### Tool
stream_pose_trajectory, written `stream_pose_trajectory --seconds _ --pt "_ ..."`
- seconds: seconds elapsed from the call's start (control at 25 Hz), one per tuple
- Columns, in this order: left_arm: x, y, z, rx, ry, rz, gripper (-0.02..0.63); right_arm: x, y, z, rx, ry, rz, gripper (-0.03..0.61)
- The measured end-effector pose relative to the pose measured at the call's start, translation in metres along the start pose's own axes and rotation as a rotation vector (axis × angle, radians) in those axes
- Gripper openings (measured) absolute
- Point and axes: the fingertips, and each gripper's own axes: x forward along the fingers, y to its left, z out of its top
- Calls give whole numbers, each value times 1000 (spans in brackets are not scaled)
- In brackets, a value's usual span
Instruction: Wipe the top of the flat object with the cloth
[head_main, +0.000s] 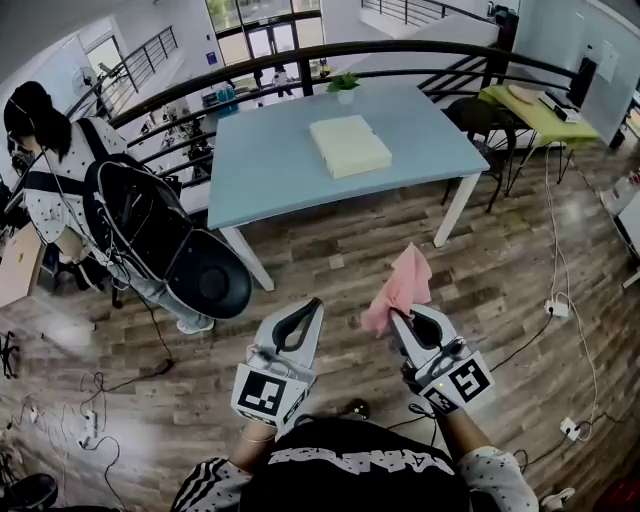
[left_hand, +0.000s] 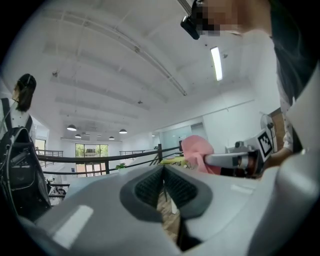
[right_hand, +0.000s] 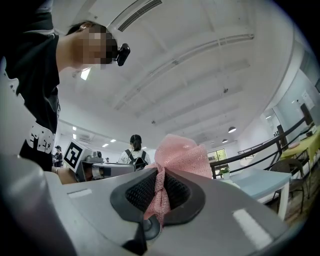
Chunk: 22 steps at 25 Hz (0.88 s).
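Head view is largely filled by the wooden floor, above which both grippers are held, well short of the light blue table. The flat object, a cream rectangular pad, is laid on the tabletop right of its middle, nearer the far edge than the near one. A small potted plant is set at the far edge, behind the pad. The pink cloth is clamped in the right gripper and stands bunched above the jaw tips, well apart from pad and table. In the right gripper view a twisted strand of it is seen pinched between the two black pads, with the rest puffed out beyond them. The left gripper is held near the right one, tilted toward it. In the left gripper view its jaws are seen pressed together with nothing between them. A person with a black backpack is seen beyond the table's left end.
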Motion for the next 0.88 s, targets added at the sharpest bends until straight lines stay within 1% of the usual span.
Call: stream_pose_trajectory --seconds 0.16,0.28,0.52,0.64,0.72,0.88 --pt "20 -20 -2 0 12 -21 0 -17 -23 1 -7 -1 -15 23" --pt "28 -28 -1 5 19 -25 0 -24 -33 4 -12 -7 -22 23" --pt "35 -31 1 11 20 -28 0 -30 -42 4 11 -11 -33 23" --pt "41 -28 -1 0 13 -30 0 -28 -43 4 34 -21 -23 23" --pt "45 -26 -3 -9 9 -35 0 -24 -45 4 20 -14 -22 23" --pt "61 -20 -5 -15 -7 -51 0 -19 -59 -2 -20 22 -48 23"
